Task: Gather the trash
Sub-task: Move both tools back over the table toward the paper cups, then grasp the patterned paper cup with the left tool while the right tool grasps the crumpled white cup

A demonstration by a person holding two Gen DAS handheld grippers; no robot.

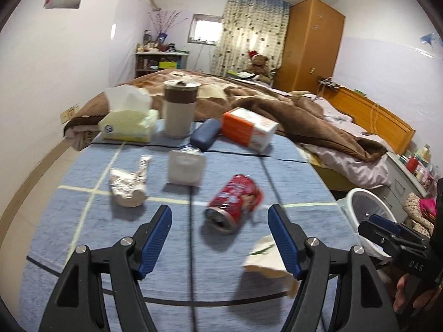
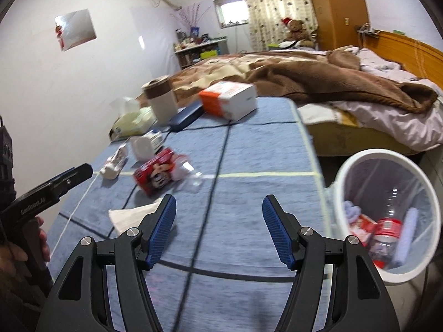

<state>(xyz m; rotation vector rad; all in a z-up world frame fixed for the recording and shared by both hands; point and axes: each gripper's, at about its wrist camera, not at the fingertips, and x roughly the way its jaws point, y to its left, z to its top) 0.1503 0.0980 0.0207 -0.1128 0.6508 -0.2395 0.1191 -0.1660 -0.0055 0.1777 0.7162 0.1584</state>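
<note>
Two grippers hang over a blue table [image 1: 299,174], both with jaws apart and nothing between the pads. The left gripper [image 1: 220,221] frames a crushed red can [image 1: 235,203] lying on its side beyond the fingertips, not touched; its print is smeared by motion blur. From the right wrist view the right gripper [image 2: 218,213] has only bare cloth between its fingers.

A crumpled foil wrapper [image 1: 127,185] lies left of the can, with a small white box [image 1: 187,170] behind them. A paper scrap [image 1: 265,260] near the table's front is partly hidden behind the left gripper's right finger. In the right view some clear plastic [image 2: 193,181] just beside the can is too blurred to identify.

At the far edge stand a tissue pack [image 1: 127,127], a cup [image 1: 180,110], a dark blue case [image 1: 205,137] and an orange-and-white box [image 1: 249,128].

A white bin [image 2: 346,191] sits off the table's right side; it holds a clear jar with a red label and other scraps hard to make out. Its far side is cut off in the left view.
</note>
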